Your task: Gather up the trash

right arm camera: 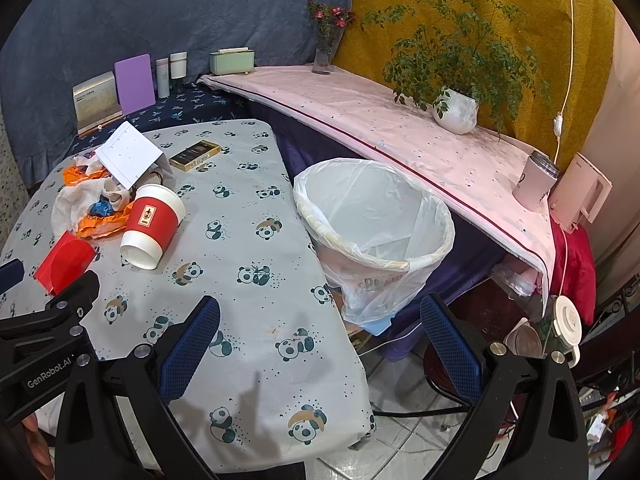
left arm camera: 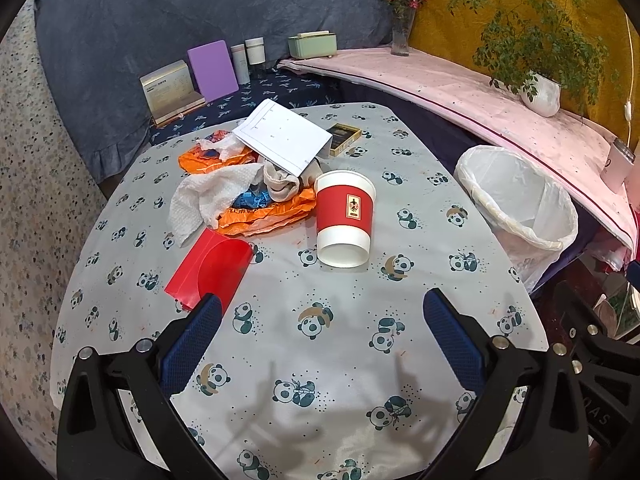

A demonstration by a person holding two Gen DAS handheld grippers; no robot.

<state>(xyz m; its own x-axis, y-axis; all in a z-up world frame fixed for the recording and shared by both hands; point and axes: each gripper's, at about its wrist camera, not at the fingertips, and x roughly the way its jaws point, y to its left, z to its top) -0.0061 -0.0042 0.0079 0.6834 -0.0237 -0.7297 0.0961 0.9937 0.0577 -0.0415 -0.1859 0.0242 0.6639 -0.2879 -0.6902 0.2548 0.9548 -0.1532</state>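
Left wrist view: a table under a grey panda-print tablecloth (left arm camera: 320,320) fills the frame. The left gripper (left arm camera: 322,316) hangs spread and empty above it. At 12 o'clock from it lies a tipped white paper cup with a red sleeve (left arm camera: 345,220); at 11 o'clock is a heap of orange plastic wrappers, white tissue and folded paper (left arm camera: 248,184), with a flat red card box (left arm camera: 210,270) just beside the left finger. If liquid remains in the cup, a hard squeeze could spill it.

Right wrist view: the right gripper (right arm camera: 320,320) is also spread and empty. At 12 o'clock stands a round bin lined with a clear plastic bag (right arm camera: 372,224), beside the table edge. The loose liner could snag a finger.
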